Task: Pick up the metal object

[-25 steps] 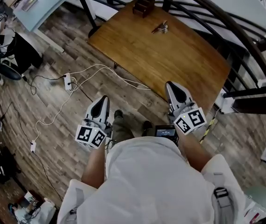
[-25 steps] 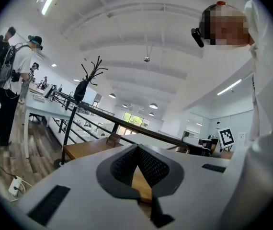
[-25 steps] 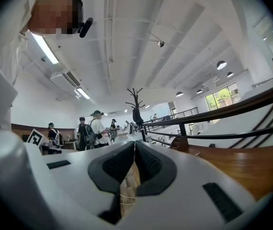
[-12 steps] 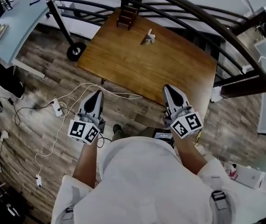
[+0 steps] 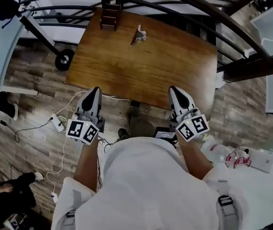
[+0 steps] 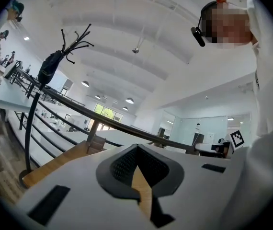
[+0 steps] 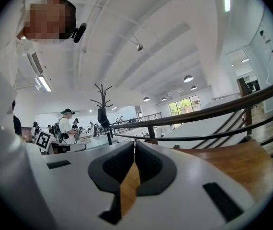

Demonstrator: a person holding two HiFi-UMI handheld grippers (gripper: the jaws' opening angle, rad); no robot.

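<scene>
Wooden floor (image 5: 31, 97) underfoot, stepping up to near edge of surface (image 5: 141, 71), left tool (image 5: 96, 89) and right tool (image 5: 174, 89) pinched closed, empty, nearing metal object (image 5: 137, 34) at far edge.

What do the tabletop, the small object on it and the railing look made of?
Tabletop: wood, visible grain, warm brown, soft sheen, likely varnished.
Small object: pale grey with glints, probably metal; too small to confirm.
Railing: dark smooth bars, likely painted metal.
</scene>
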